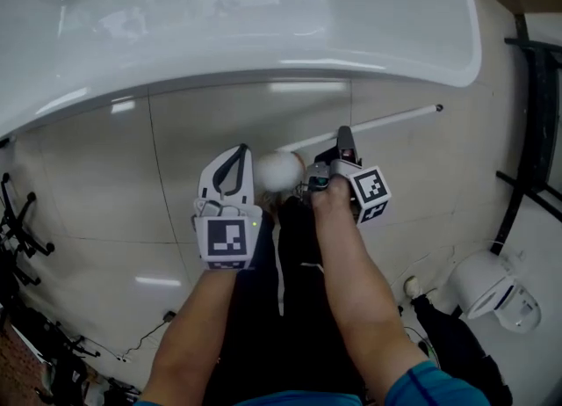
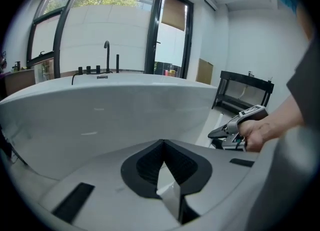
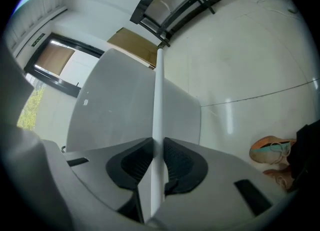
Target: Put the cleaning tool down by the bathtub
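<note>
The cleaning tool is a long white handle [image 1: 378, 121] with a round white head [image 1: 279, 171]. It hangs just above the tiled floor, close beside the white bathtub [image 1: 263, 9]. My right gripper [image 1: 344, 142] is shut on the handle near the head. In the right gripper view the handle [image 3: 158, 95] runs straight out between the pads of that gripper [image 3: 157, 145], toward the bathtub's side [image 3: 125, 100]. My left gripper [image 1: 234, 160] sits just left of the head, shut and holding nothing. Its own view shows that gripper [image 2: 162, 145] facing the tub wall [image 2: 100, 110], with the right gripper [image 2: 226, 133] off to the right.
A black metal rack [image 1: 536, 114] stands at the right past the tub's end. A white round fixture [image 1: 487, 286] sits on the floor at lower right. Black cables and stands [image 1: 18, 228] lie at the left edge. An orange shoe [image 3: 270, 147] rests on the tiles.
</note>
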`<state>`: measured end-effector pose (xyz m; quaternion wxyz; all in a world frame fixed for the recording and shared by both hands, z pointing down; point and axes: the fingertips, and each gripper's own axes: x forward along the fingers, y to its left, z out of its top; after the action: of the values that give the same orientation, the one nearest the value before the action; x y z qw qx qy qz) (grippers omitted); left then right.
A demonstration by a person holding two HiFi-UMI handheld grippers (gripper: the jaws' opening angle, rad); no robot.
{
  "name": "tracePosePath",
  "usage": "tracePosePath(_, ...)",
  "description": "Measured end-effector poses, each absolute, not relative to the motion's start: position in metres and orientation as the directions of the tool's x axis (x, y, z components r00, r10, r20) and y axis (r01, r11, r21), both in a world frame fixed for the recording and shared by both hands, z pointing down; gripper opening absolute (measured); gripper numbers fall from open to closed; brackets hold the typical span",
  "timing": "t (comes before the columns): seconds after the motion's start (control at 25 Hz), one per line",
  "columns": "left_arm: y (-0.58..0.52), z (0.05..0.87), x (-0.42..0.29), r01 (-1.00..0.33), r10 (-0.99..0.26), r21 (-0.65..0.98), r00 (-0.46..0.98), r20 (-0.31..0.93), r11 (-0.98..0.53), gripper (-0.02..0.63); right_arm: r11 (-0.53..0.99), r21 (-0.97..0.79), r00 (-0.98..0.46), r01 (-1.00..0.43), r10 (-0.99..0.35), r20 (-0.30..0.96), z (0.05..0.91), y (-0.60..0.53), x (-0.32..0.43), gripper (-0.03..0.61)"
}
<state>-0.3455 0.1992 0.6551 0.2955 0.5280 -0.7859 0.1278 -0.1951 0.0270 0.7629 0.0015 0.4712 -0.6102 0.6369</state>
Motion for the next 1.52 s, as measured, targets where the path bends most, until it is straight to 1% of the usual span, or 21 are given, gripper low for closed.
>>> tracePosePath(0.28, 0.222, 0.714, -0.355, -0.878, -0.695, 0.112, -0.284, 0.661, 0.465, 0.0, -0.323, -0.758, -0.574, -0.567, -0.505, 0.644, 0.837, 0.036, -0.226, 0.069)
tracePosePath(0.44, 0.233, 0.736, -0.362, -0.852, -0.673, 0.102, -0.325, 0.664, 0.513, 0.0, -0.281, -0.748, -0.599, -0.601, -0.462, 0.654, 0.874, 0.033, -0.247, 0.069)
tracePosePath(0.64, 0.239, 0.786, -0.372, -0.803, -0.648, 0.145, -0.345, 0.679, 0.579, 0.0, -0.262, -0.75, -0.634, -0.607, -0.41, 0.656, 0.931, 0.021, -0.289, 0.078)
tracePosePath(0.76, 0.239, 0.803, -0.373, -0.787, -0.642, 0.16, -0.348, 0.683, 0.596, 0.0, -0.214, -0.751, -0.672, -0.625, -0.344, 0.656, 0.958, 0.017, -0.309, 0.078)
tracePosePath(0.88, 0.238, 0.811, -0.387, -0.786, -0.653, 0.168, -0.351, 0.671, 0.595, 0.0, -0.175, -0.724, -0.682, -0.667, -0.247, 0.688, 0.987, 0.022, -0.328, 0.085)
tracePosePath(0.92, 0.238, 0.811, -0.39, -0.788, -0.656, 0.17, -0.348, 0.669, 0.592, 0.0, -0.17, -0.718, -0.687, -0.675, -0.21, 0.696, 0.991, 0.026, -0.331, 0.126)
tracePosePath(1.0, 0.235, 0.805, -0.391, -0.792, -0.664, 0.181, -0.338, 0.667, 0.584, 0.0, -0.17, -0.716, -0.7, -0.677, -0.152, 0.697, 0.992, 0.033, -0.33, 0.168)
tracePosePath(1.04, 0.232, 0.801, -0.391, -0.794, -0.668, 0.185, -0.333, 0.665, 0.579, 0.0, -0.168, -0.72, -0.706, -0.674, -0.141, 0.694, 0.99, 0.034, -0.326, 0.205)
tracePosePath(1.08, 0.23, 0.797, -0.391, -0.796, -0.673, 0.189, -0.329, 0.662, 0.575, 0.0, -0.162, -0.724, -0.711, -0.671, -0.138, 0.689, 0.987, 0.033, -0.322, 0.264)
tracePosePath(1.12, 0.227, 0.793, -0.391, -0.799, -0.678, 0.192, -0.326, 0.659, 0.57, 0.0, -0.151, -0.73, -0.717, -0.667, -0.139, 0.683, 0.984, 0.032, -0.319, 0.273)
tracePosePath(1.16, 0.225, 0.79, -0.39, -0.802, -0.683, 0.195, -0.322, 0.656, 0.565, 0.0, -0.136, -0.737, -0.724, -0.662, -0.138, 0.676, 0.981, 0.031, -0.317, 0.295)
tracePosePath(1.2, 0.223, 0.788, -0.389, -0.806, -0.688, 0.196, -0.317, 0.653, 0.558, 0.0, -0.118, -0.742, -0.73, -0.66, -0.133, 0.67, 0.978, 0.031, -0.317, 0.336)
tracePosePath(1.24, 0.222, 0.786, -0.387, -0.811, -0.692, 0.197, -0.312, 0.651, 0.551, 0.0, -0.099, -0.744, -0.733, -0.661, -0.125, 0.668, 0.976, 0.031, -0.316, 0.356)
tracePosePath(1.52, 0.203, 0.766, -0.35, -0.83, -0.718, 0.233, -0.258, 0.646, 0.507, 0.0, -0.027, -0.751, -0.742, -0.659, -0.14, 0.656, 0.943, 0.007, -0.301, 0.356)
